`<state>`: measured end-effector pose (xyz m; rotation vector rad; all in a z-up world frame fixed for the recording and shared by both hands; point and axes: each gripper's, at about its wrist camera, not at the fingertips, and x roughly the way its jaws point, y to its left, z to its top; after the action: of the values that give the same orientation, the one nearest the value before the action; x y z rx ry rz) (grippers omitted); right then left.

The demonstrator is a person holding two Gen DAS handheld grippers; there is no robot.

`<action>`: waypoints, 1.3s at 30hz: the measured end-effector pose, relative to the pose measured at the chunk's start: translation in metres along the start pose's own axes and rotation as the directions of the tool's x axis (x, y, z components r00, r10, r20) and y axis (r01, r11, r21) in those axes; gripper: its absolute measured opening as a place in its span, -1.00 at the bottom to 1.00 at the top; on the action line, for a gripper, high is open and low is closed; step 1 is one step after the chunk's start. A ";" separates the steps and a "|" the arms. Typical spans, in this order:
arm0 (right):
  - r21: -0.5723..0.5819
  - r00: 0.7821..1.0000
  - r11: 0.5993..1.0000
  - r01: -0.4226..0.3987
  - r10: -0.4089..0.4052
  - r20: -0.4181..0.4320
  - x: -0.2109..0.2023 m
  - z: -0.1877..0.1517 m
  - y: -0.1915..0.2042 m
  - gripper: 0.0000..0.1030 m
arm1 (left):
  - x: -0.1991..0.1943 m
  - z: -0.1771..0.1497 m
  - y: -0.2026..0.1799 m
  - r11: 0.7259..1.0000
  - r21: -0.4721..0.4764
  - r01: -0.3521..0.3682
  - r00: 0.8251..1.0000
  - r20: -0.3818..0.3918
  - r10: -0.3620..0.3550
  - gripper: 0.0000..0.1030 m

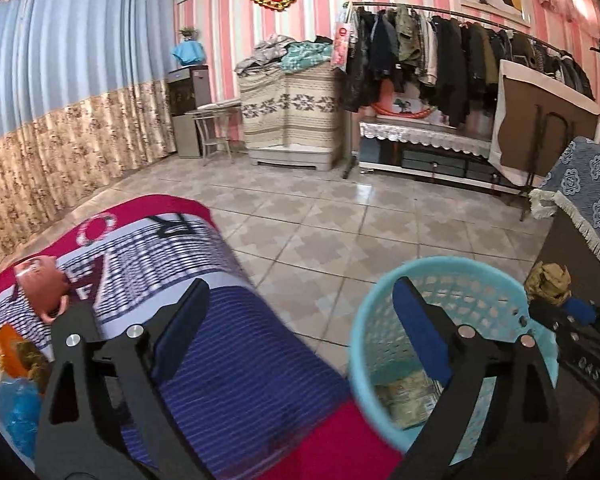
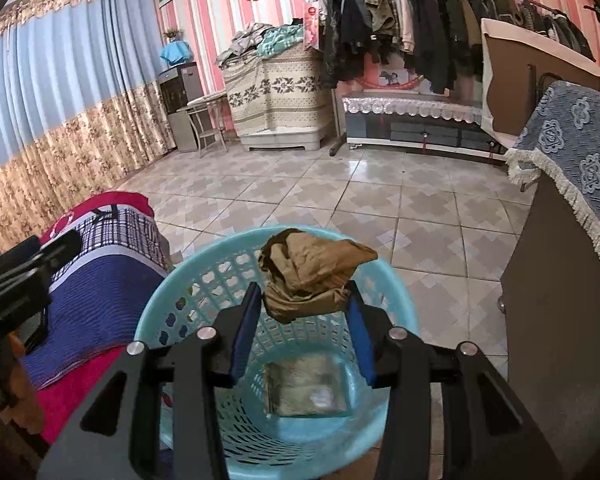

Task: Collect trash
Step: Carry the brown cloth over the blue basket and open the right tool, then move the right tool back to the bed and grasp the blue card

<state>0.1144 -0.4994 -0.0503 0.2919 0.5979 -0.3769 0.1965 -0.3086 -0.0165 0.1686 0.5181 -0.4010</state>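
My right gripper [image 2: 304, 300] is shut on a crumpled brown paper wad [image 2: 312, 272] and holds it over the mouth of a light blue mesh waste basket [image 2: 172, 304]. A flat greenish packet [image 2: 308, 392] lies at the basket's bottom. In the left wrist view the basket [image 1: 364, 320] stands at the lower right, with the wad [image 1: 550, 282] and the right gripper beside its rim. My left gripper [image 1: 300, 300] is open and empty, above the edge of a red, blue and white cloth [image 1: 220, 340]. A pink cup [image 1: 42, 280] and orange and blue wrappers [image 1: 16, 380] lie on the cloth at the left.
A dark cabinet with a blue fringed cover [image 2: 572, 184] stands right of the basket. Tiled floor [image 2: 340, 200] stretches ahead to a clothes rack [image 2: 420, 32], a covered chest [image 2: 276, 92] and a low TV stand [image 2: 412, 120]. Curtains [image 2: 60, 100] line the left wall.
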 end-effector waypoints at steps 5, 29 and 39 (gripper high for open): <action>-0.016 1.000 1.000 -0.007 0.006 -0.018 0.011 0.002 0.017 -0.05 | -0.018 -0.006 0.028 0.999 -0.029 -0.046 0.999 0.008 0.046 0.80; -0.104 0.994 0.993 -0.056 0.065 0.088 -0.044 0.004 0.073 0.88 | -0.119 -0.038 0.137 0.973 -0.173 -0.150 0.987 0.026 0.157 0.89; -0.210 0.982 0.967 -0.143 0.164 0.089 -0.065 -0.009 0.135 0.91 | -0.175 -0.065 0.208 0.936 -0.226 -0.270 0.960 0.005 0.278 0.89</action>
<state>0.1178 -0.3583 0.0022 0.1205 0.5015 -0.1782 0.1149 -0.0451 0.0289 0.0145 0.4912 -0.0706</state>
